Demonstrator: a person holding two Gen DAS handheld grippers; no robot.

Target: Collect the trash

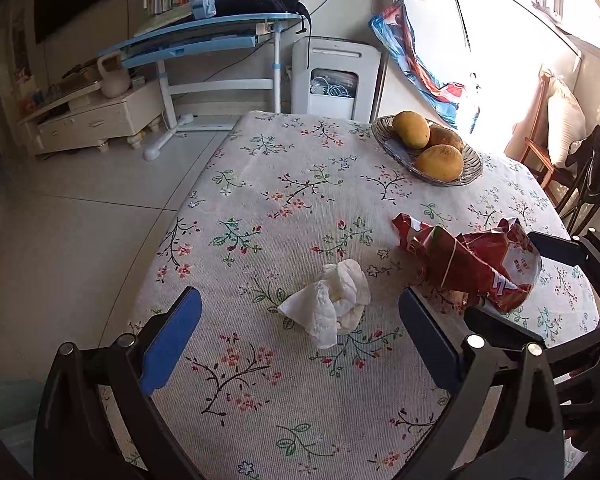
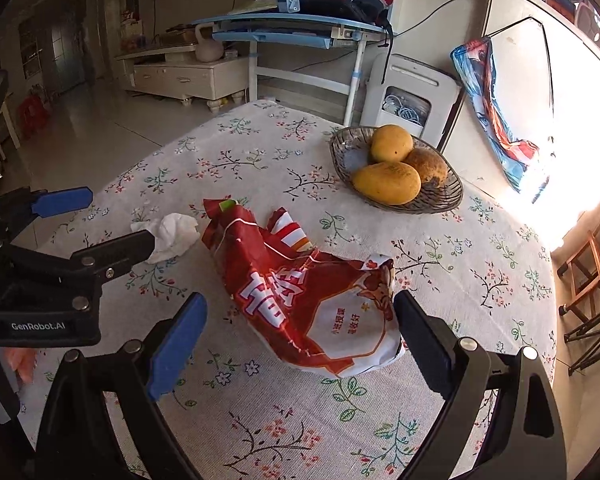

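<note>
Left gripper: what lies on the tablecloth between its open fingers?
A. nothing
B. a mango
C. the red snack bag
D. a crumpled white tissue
D. In the left wrist view the left gripper stands open, with the crumpled white tissue lying between its fingers; the red snack bag lies off to the right, and the mangoes sit in the basket.

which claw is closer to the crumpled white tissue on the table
Left. The left claw is open with the tissue between its fingers; the right claw straddles the red snack bag beside it.
</note>
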